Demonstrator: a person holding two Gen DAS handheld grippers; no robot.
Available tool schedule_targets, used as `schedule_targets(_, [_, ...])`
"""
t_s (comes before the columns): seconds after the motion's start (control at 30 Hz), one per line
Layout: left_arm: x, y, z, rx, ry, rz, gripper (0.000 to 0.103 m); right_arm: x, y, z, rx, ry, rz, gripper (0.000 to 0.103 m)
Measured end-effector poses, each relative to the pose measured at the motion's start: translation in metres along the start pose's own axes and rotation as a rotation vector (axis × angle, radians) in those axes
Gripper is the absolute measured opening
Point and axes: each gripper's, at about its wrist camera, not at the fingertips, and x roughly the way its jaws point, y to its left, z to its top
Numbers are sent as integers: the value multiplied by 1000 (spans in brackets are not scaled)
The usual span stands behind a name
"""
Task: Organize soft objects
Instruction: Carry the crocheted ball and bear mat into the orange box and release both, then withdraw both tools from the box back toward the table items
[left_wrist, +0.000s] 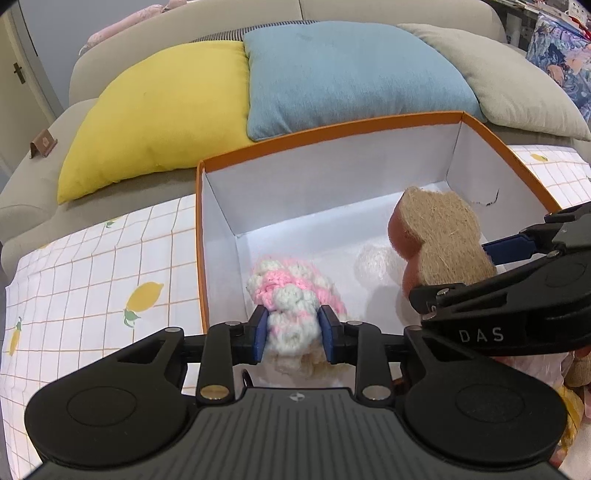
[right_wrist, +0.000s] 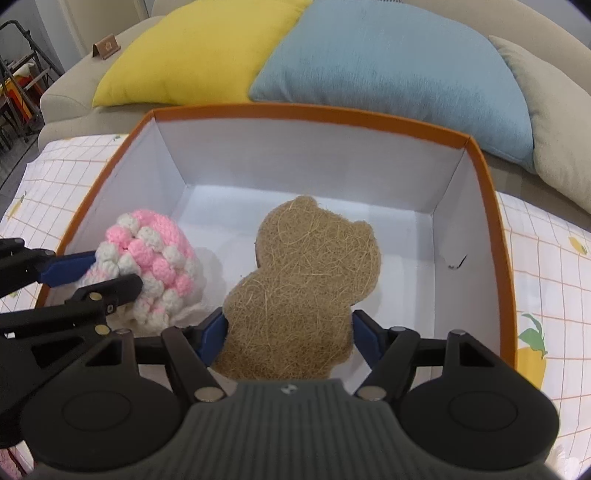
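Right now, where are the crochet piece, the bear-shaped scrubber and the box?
crochet piece (left_wrist: 291, 295), left wrist view, pink-and-white middle.
bear-shaped scrubber (right_wrist: 306, 280), right wrist view, fibrous body.
box (right_wrist: 295, 110), right wrist view, orange far rim.

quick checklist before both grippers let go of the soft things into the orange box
1. Left gripper has the pink and white crochet piece between its pads: ok.
2. Right gripper clamps the bear-shaped fibre pad at its lower part: ok.
3. Both items are over the inside of the orange box, not over its rim: ok.
4. Box floor below them is bare white, nothing in the way: ok.
5. Crochet piece and fibre pad are apart, not tangled: ok.
6. Whether either item already rests on the box floor: cannot tell.
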Motion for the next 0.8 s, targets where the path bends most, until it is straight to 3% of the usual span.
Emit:
schedule_targets(0.23, [4, 2, -4, -9, 39, 3, 37, 2, 1, -7, 30, 34, 11, 75])
schedule_targets(0.37, [-2, 5, -7, -28, 38, 4, 48, 5, -5, -11, 109, 70, 27, 76])
schedule_targets(0.43, [-4, 6, -8, -37, 42, -8, 48, 6, -8, -13, 154, 89, 50, 75])
schedule_targets(0.8, [-10, 11, -11, -77, 55, -25, 46, -9, 6, -19, 145, 100, 67, 71])
